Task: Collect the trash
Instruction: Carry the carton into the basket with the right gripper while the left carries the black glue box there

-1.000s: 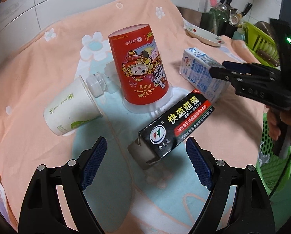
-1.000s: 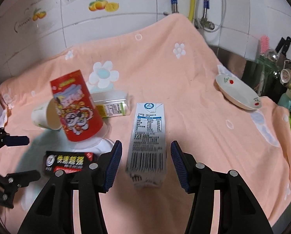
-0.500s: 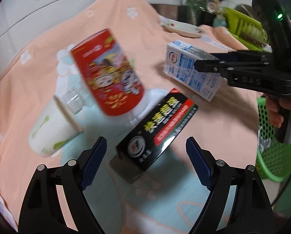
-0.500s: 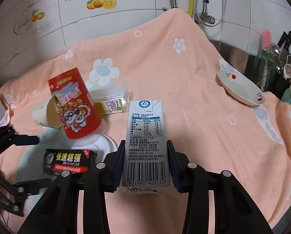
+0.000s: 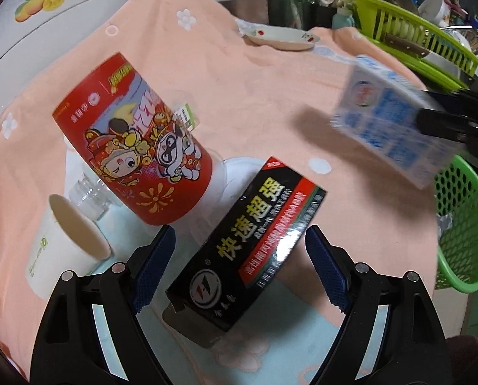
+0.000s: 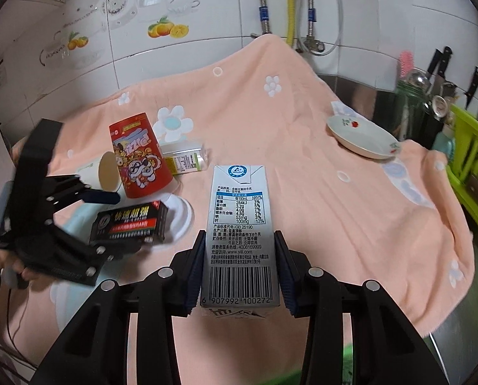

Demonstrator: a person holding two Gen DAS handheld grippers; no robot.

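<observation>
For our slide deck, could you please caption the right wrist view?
Right gripper clamps a milk carton above the peach towel.

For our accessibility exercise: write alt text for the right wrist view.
The right gripper is shut on a white milk carton above a peach flowered towel. To the left, the open left gripper straddles a black box beside a red cup.

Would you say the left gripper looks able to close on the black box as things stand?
Probably yes: the left gripper is open with the black box lying between its fingers, nothing in between.
</observation>
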